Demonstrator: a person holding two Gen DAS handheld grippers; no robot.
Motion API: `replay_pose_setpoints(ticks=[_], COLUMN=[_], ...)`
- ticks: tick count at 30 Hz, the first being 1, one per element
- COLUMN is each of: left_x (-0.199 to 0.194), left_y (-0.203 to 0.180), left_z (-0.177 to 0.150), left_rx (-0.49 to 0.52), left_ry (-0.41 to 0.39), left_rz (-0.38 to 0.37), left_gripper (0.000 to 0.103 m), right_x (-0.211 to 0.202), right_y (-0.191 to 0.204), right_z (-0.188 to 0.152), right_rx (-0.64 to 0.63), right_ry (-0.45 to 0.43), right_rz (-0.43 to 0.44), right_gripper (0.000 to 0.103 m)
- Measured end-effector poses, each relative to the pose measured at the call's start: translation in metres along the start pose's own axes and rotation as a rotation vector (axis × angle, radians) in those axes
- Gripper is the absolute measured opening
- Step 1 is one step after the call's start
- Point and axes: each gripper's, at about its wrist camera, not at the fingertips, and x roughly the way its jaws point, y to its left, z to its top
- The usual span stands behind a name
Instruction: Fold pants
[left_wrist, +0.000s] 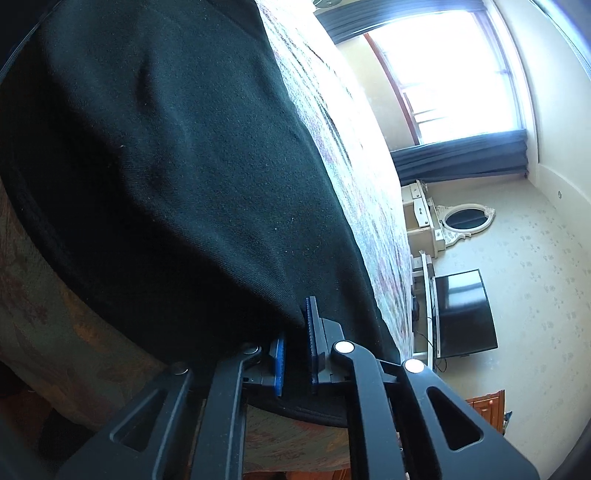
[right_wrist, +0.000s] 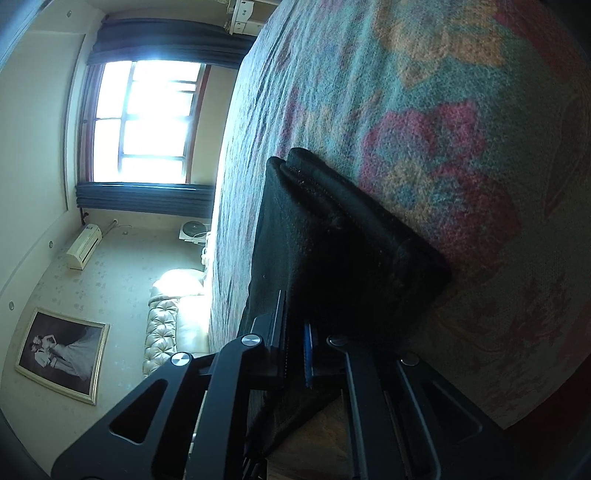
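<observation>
Floral bedspread (right_wrist: 424, 92); both grippers (left_wrist: 295, 354) (right_wrist: 295, 354) pinch black pants (left_wrist: 166, 166).

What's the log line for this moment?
left tongs: shut on pants | right tongs: shut on pants | pants on bedspread

A home bedroom: floral bedspread (right_wrist: 424, 110), curtained window (left_wrist: 461, 74), vanity mirror (left_wrist: 464, 218), framed portrait (right_wrist: 62, 356).

Both the left gripper (left_wrist: 295, 354) and right gripper (right_wrist: 295, 350) are showing matte black slotted linkage arms, round silver pivot screws, and blue ribbed pads.
</observation>
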Motion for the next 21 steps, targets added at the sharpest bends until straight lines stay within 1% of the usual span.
replay_pose_setpoints(ticks=[2,4,6,9,10,12,14,15,16,17,19,20,21], left_x=[-0.006,-0.013,-0.02,-0.022,-0.02,-0.015,-0.006,-0.005,-0.005,-0.004,-0.004,-0.005,-0.005], left_y=[-0.003,-0.011,-0.018,-0.016,-0.013,-0.004,0.006,0.008,0.006,0.003,0.001,0.001,0.0], left_z=[0.0,0.001,0.001,-0.004,-0.006,-0.012,-0.015,-0.015,-0.015,-0.015,-0.014,-0.013,-0.012], left_rx=[0.012,0.054,0.094,0.092,0.094,0.089,0.05,0.048,0.061,0.07,0.075,0.069,0.06], left_ry=[-0.007,-0.015,-0.015,0.022,0.037,0.06,0.083,0.079,0.079,0.081,0.099,0.108,0.123], left_rz=[-0.031,-0.055,-0.06,-0.058,-0.046,-0.015,-0.011,-0.014,-0.009,-0.004,0.002,-0.001,-0.002], left_gripper=[0.009,0.009,0.009,0.009,0.009,0.009,0.009,0.009,0.009,0.009,0.01,0.011,0.012], right_x=[-0.003,-0.008,-0.015,-0.026,-0.028,-0.03,-0.031,-0.03,-0.029,-0.029,-0.031,-0.034,-0.039], right_y=[0.008,0.019,0.029,0.037,0.036,0.02,0.002,-0.006,-0.012,-0.015,-0.012,-0.009,-0.006], right_z=[-0.001,-0.001,-0.001,-0.003,-0.002,-0.003,-0.003,-0.003,-0.003,-0.003,-0.002,-0.002,-0.001], right_rx=[-0.018,-0.053,-0.083,-0.142,-0.149,-0.131,-0.083,-0.06,-0.034,-0.014,-0.015,-0.03,-0.053], right_ry=[-0.01,-0.018,-0.022,-0.023,-0.022,-0.012,-0.012,-0.008,0.0,0.008,0.026,0.032,0.036], right_rz=[0.012,0.02,0.038,0.029,0.014,-0.013,-0.037,-0.037,-0.019,-0.004,-0.008,-0.02,-0.04], right_gripper=[0.006,0.006,0.006,0.006,0.006,0.006,0.006,0.006,0.006,0.006,0.007,0.01,0.011])
